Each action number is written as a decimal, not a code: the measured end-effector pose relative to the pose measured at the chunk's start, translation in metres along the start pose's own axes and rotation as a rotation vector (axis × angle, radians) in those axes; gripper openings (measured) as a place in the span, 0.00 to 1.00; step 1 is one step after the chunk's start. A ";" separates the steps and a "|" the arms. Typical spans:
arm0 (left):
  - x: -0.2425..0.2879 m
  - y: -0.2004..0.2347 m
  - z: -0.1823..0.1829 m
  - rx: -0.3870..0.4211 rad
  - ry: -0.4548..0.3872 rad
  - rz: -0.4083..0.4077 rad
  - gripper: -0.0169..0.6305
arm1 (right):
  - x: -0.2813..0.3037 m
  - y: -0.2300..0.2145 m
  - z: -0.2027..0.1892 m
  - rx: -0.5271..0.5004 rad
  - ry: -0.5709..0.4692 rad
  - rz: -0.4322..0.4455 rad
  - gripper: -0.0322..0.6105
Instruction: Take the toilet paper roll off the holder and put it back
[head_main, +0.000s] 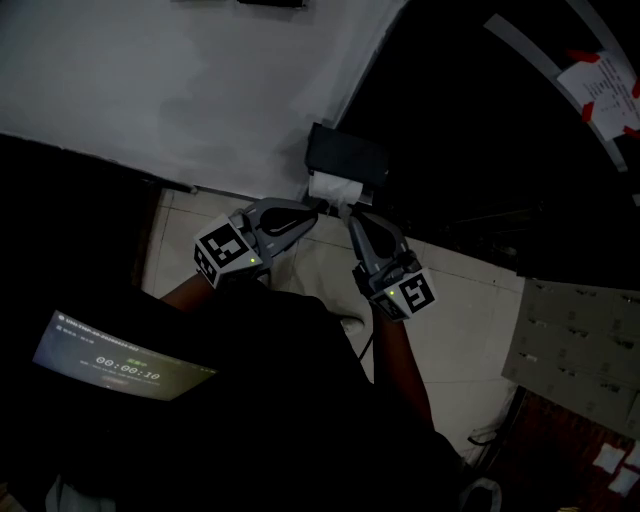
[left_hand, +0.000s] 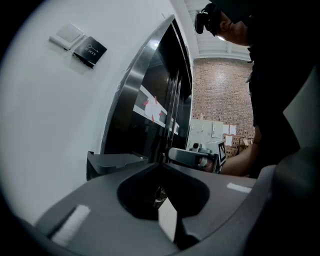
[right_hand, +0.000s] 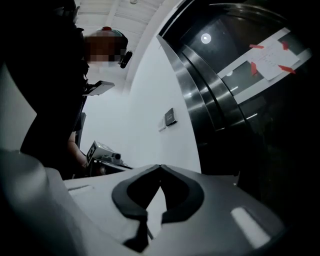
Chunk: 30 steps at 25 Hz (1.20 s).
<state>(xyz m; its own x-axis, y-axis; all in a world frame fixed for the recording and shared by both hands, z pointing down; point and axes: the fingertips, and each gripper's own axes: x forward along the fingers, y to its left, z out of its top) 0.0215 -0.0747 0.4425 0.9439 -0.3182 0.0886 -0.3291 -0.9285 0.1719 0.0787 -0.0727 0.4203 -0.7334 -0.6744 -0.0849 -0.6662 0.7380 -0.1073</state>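
A: Where's the toilet paper roll (head_main: 330, 186) right now?

B: On the holder (head_main: 346, 155), tucked under its dark cover against the white wall (head_main: 150, 80). It hangs there, white end facing down toward the head view.

A: And the grippers?

B: Both are just below it. The left gripper (head_main: 312, 208) has its tip right at the roll's lower left edge, possibly touching. The right gripper (head_main: 351, 214) points up at the roll's lower right, just beside it.

A: Is either one gripping it?

B: Not that I can see. The right fingers (right_hand: 220, 200) are clenched tip to tip with only bare wall showing through the gap. The left fingers (left_hand: 100, 210) are also closed at the tips. There's a pale flat slip (left_hand: 168, 220) in the hollow between them, but I can't tell what it is. The roll itself isn't in either grasp.

A: So how far along are we?

B: Hard to say. The roll is seated on the holder and nobody holds it, which fits either end of the job. If it hasn't come off yet, everything is left: open up, take the roll, lift it free, then reseat it
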 end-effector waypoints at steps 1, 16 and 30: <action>0.000 0.000 0.001 0.001 0.000 -0.001 0.03 | 0.002 0.002 0.001 -0.005 0.004 0.007 0.05; 0.000 0.002 0.003 0.001 -0.003 -0.001 0.03 | 0.012 0.003 0.004 -0.030 0.032 0.006 0.05; 0.002 -0.002 0.002 -0.001 0.001 0.005 0.03 | 0.011 0.009 -0.011 -0.001 0.076 0.019 0.05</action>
<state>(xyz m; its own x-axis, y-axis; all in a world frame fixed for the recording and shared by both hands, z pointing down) 0.0244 -0.0743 0.4407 0.9422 -0.3225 0.0905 -0.3338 -0.9268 0.1721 0.0639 -0.0732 0.4292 -0.7542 -0.6565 -0.0110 -0.6520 0.7509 -0.1052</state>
